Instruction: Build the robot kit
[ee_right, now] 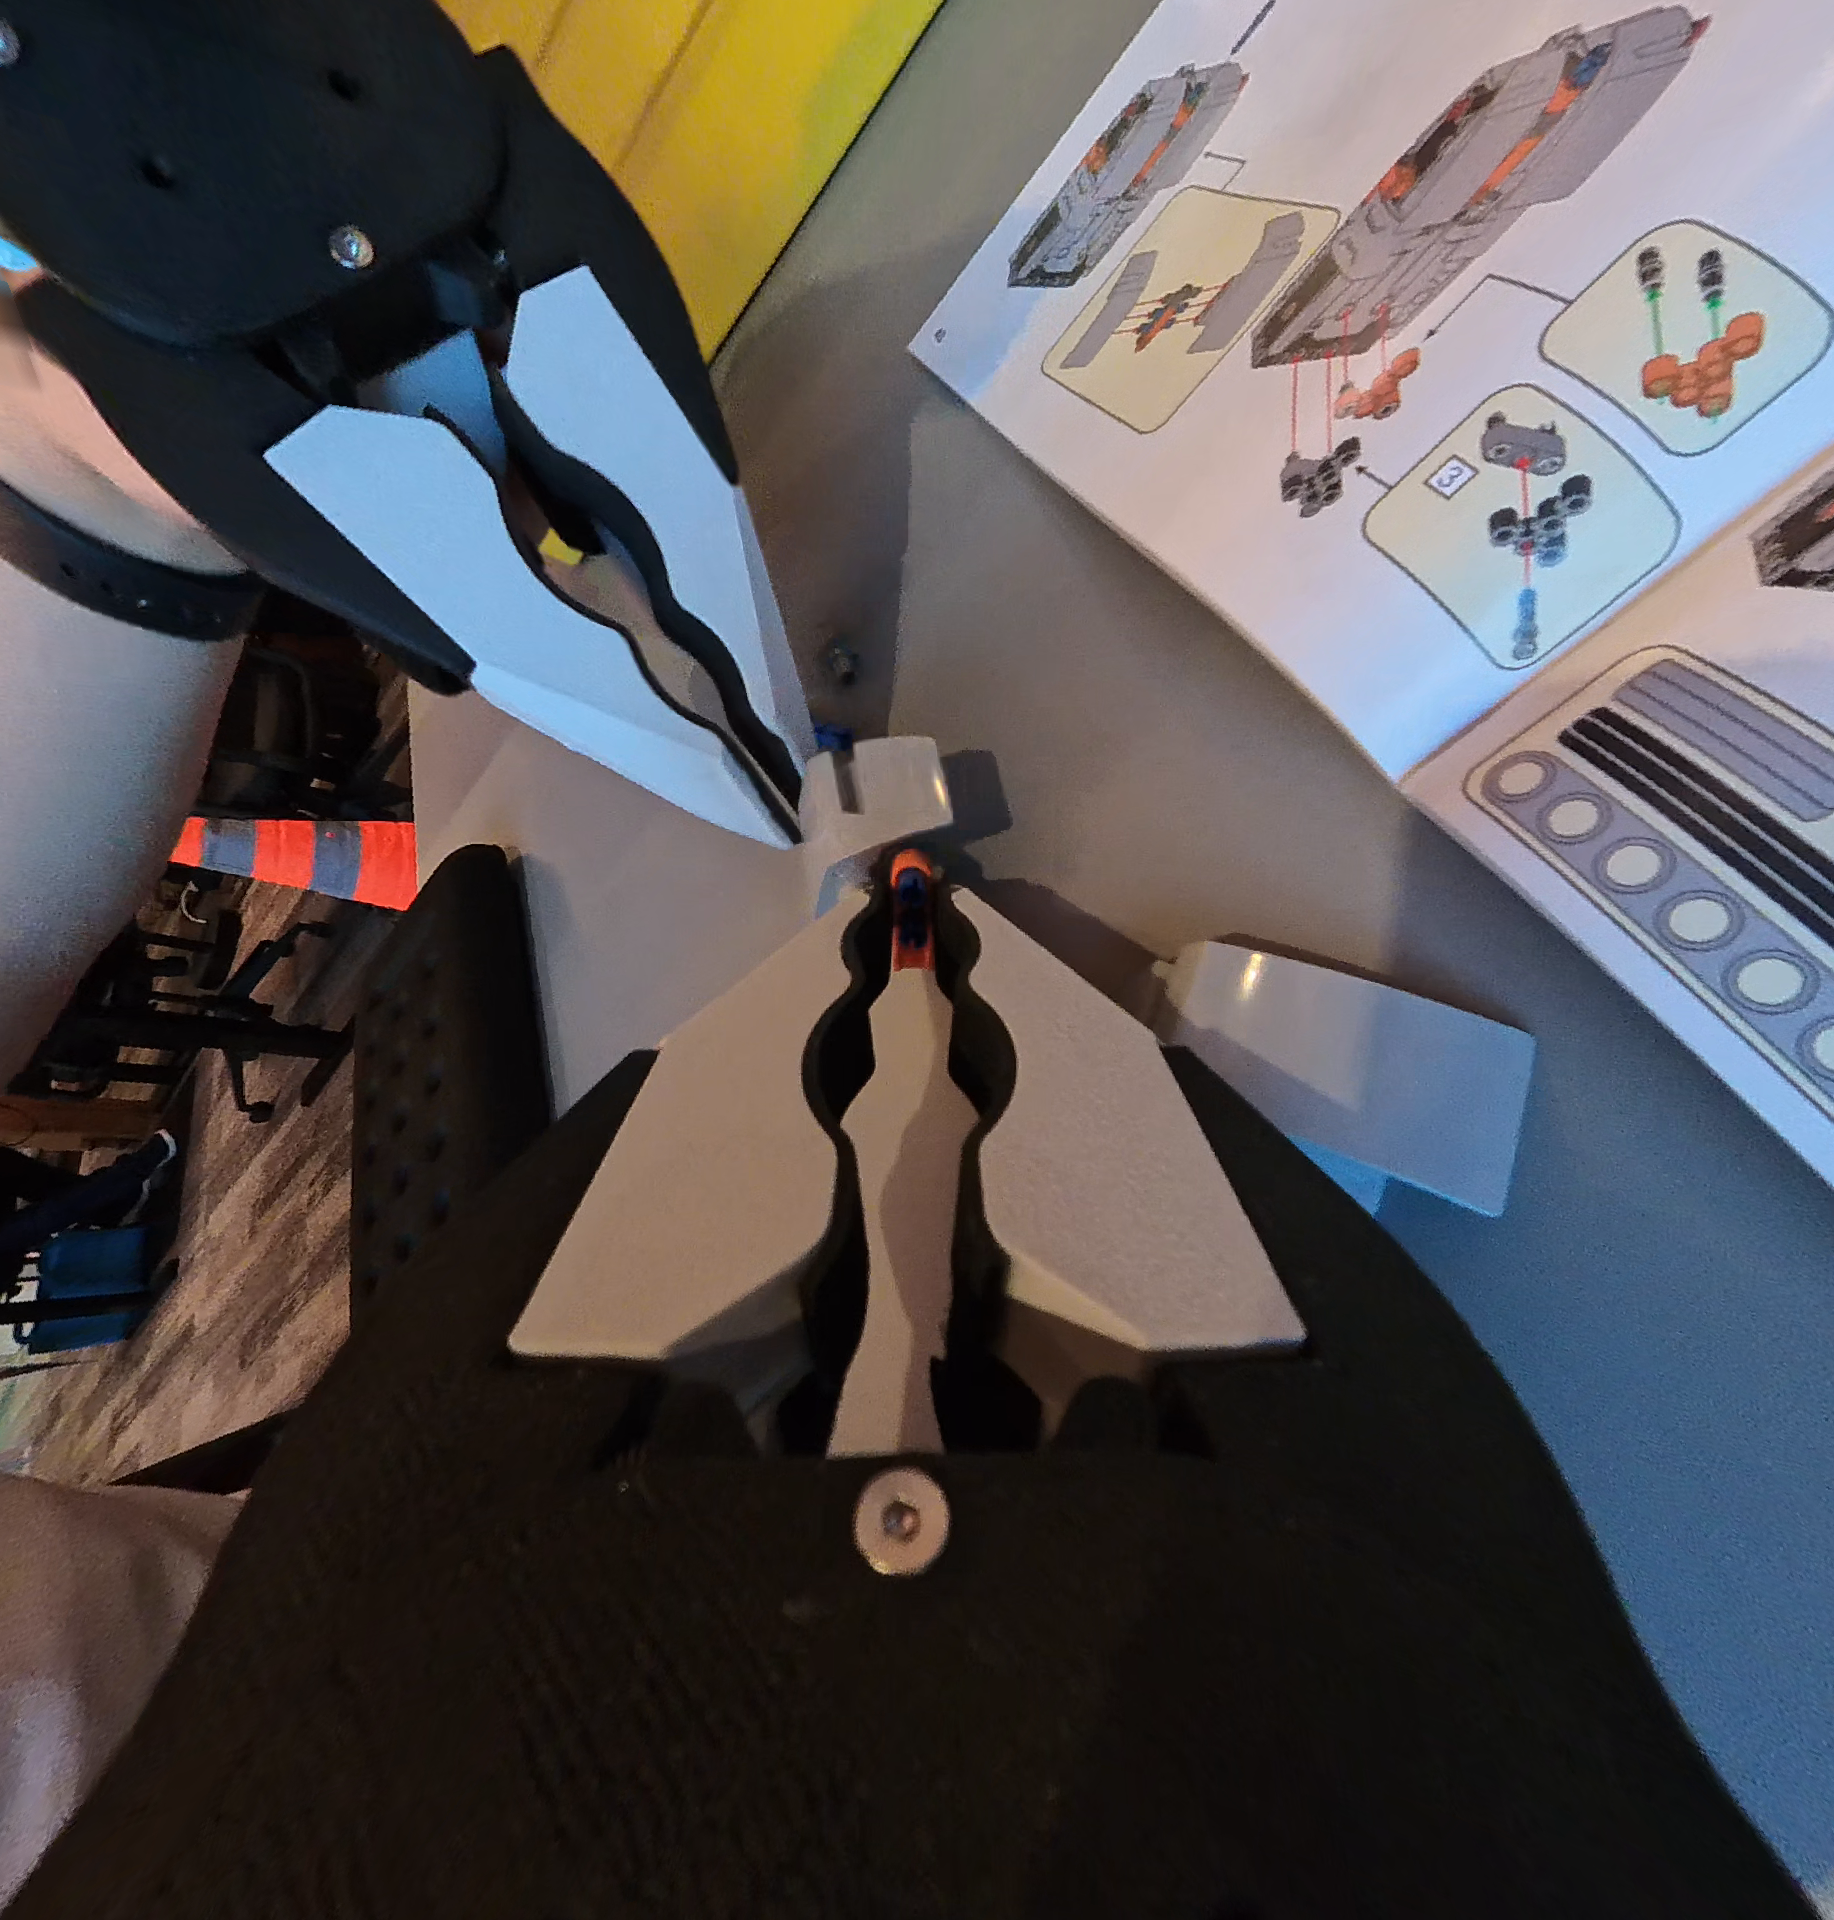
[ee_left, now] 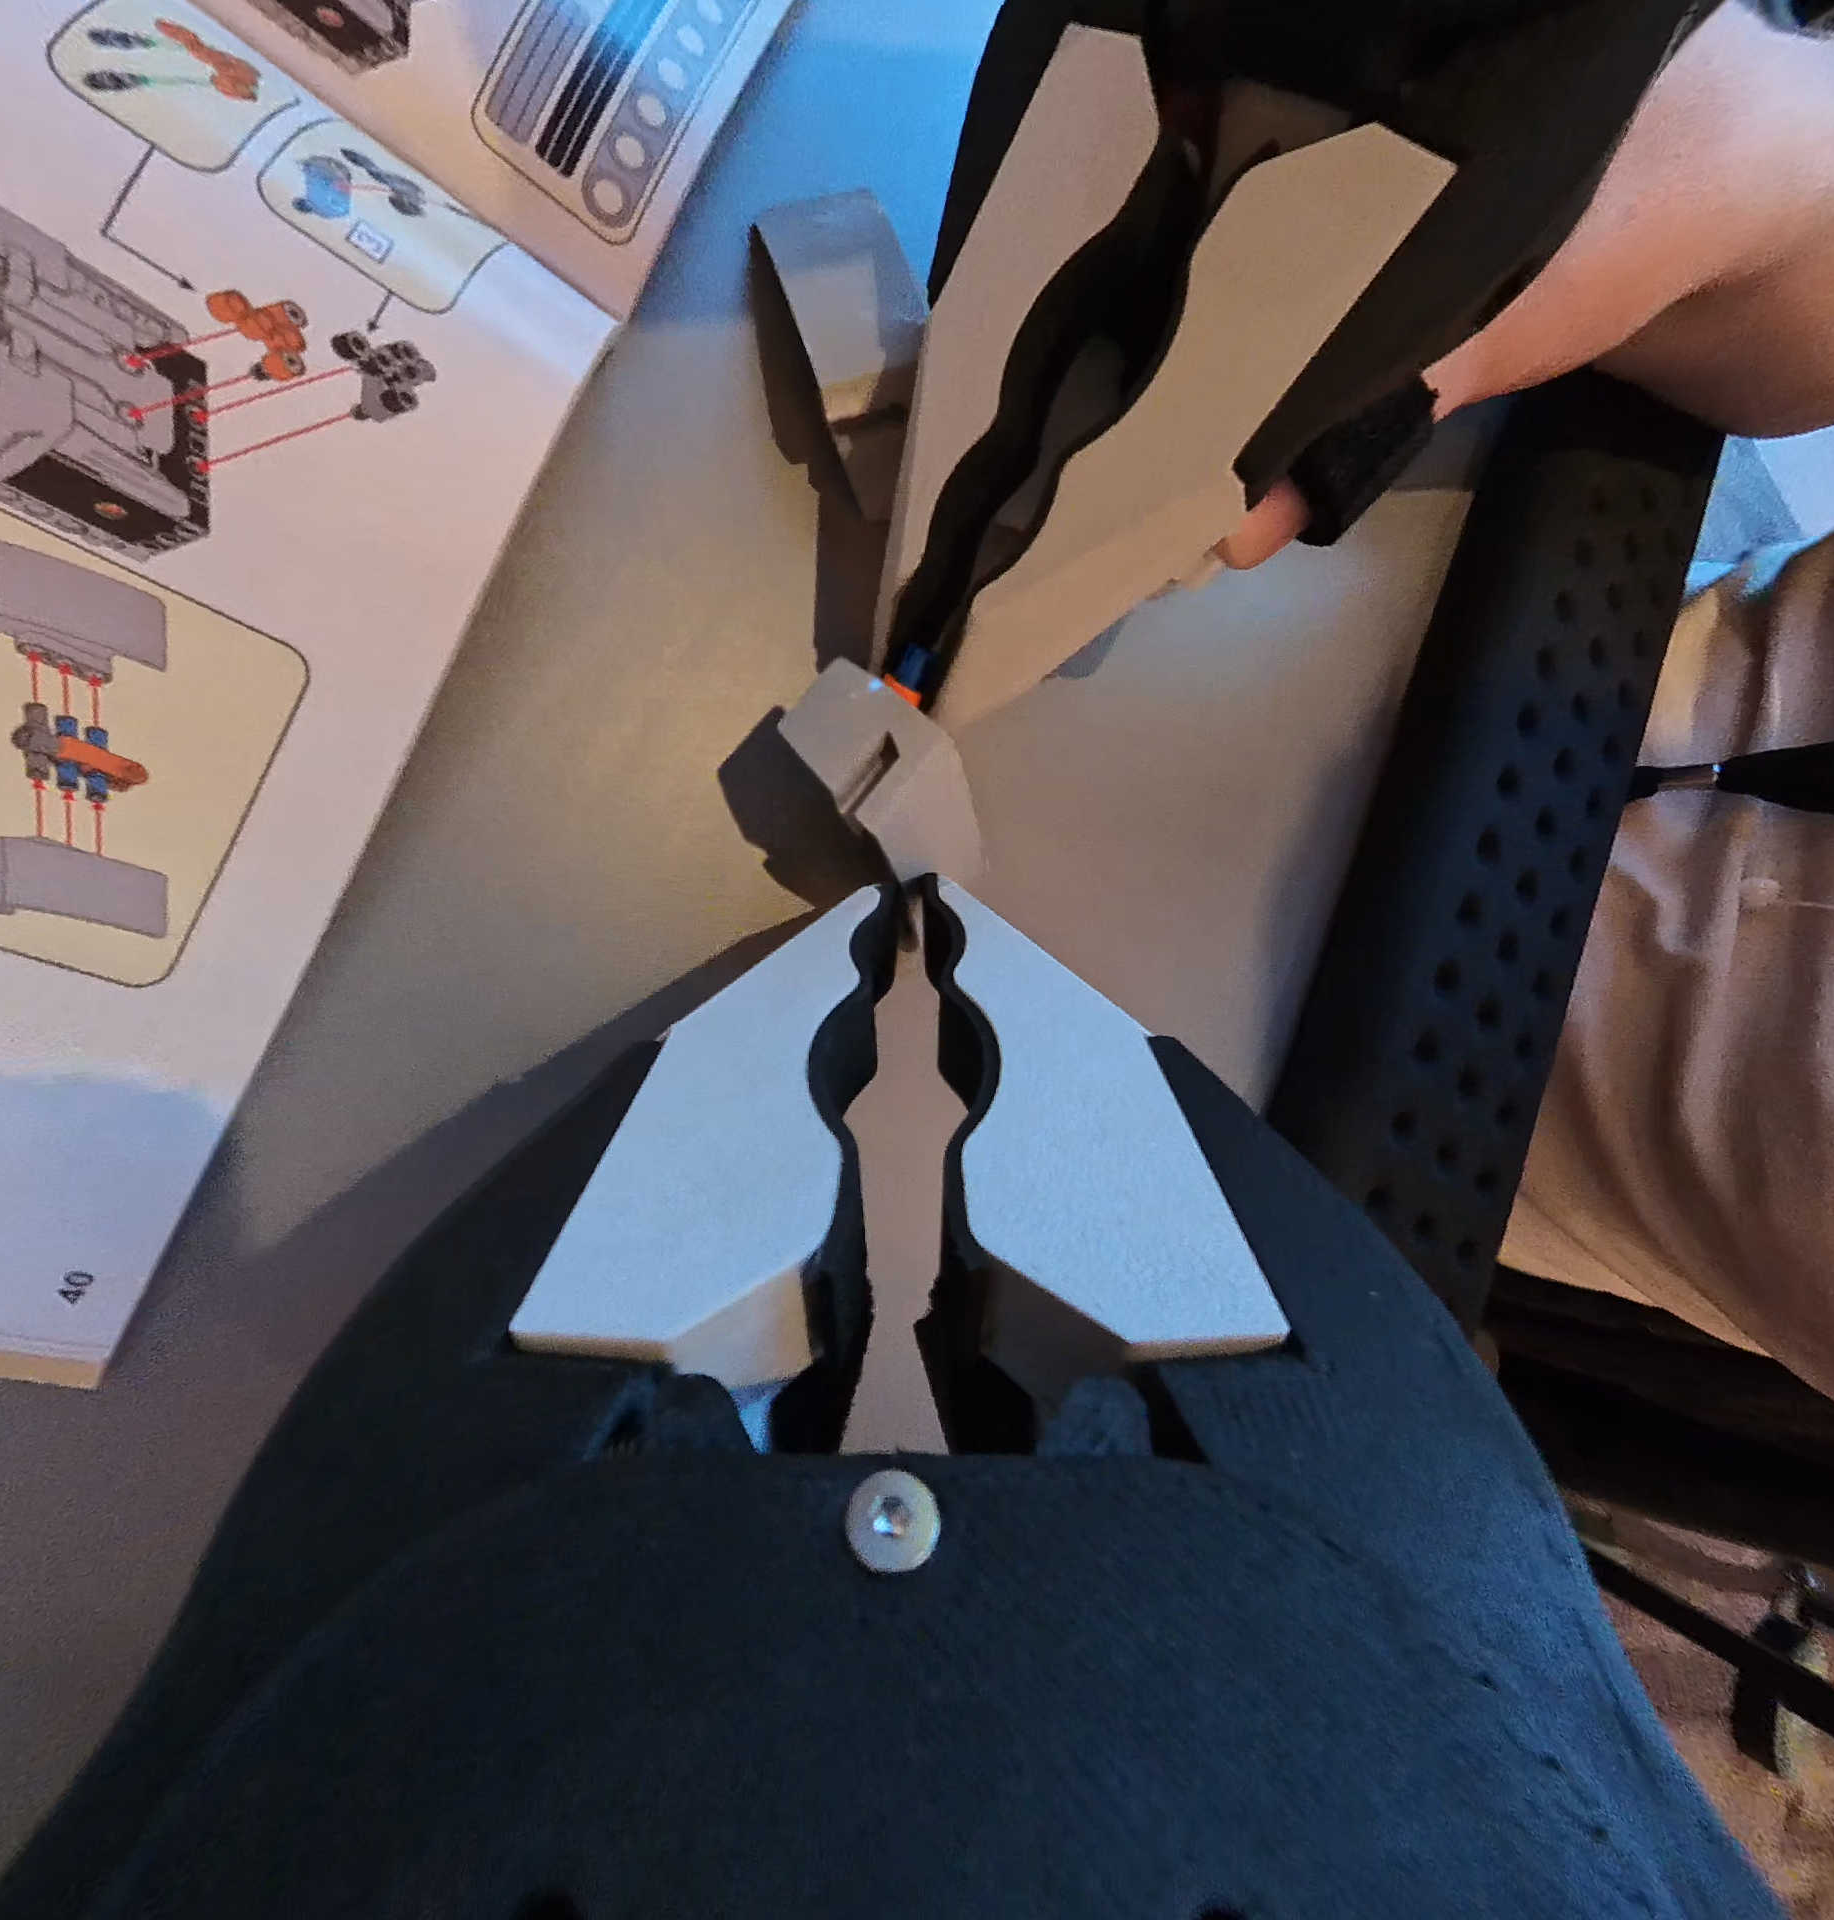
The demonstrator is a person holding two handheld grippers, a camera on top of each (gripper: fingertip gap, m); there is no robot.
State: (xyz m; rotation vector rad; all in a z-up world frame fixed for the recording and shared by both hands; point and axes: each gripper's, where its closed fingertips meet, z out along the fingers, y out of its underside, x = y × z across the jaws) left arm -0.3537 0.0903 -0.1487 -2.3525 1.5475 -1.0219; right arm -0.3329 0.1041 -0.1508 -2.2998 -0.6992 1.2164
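My left gripper (ee_left: 905, 902) is shut on the lower edge of a small grey curved panel piece (ee_left: 871, 769) and holds it above the table. My right gripper (ee_right: 908, 891) is shut on a small orange piece with blue pins (ee_right: 908, 920). The orange piece's tip touches the grey panel (ee_right: 882, 790) from the side opposite the left gripper (ee_right: 794, 802). In the left wrist view the right gripper (ee_left: 918, 665) comes in from the top with the orange piece (ee_left: 905, 681) at its tips. A second grey panel (ee_right: 1349, 1070) lies on the table beside the right gripper; it also shows in the left wrist view (ee_left: 830, 301).
An open instruction booklet (ee_left: 269, 582) lies on the grey table (ee_left: 580, 623), left of the grippers; in the right wrist view the booklet (ee_right: 1412, 343) is at the upper right. A black perforated chair part (ee_left: 1495, 883) stands at the table's edge. A person's hand (ee_left: 1671, 260) holds the right gripper.
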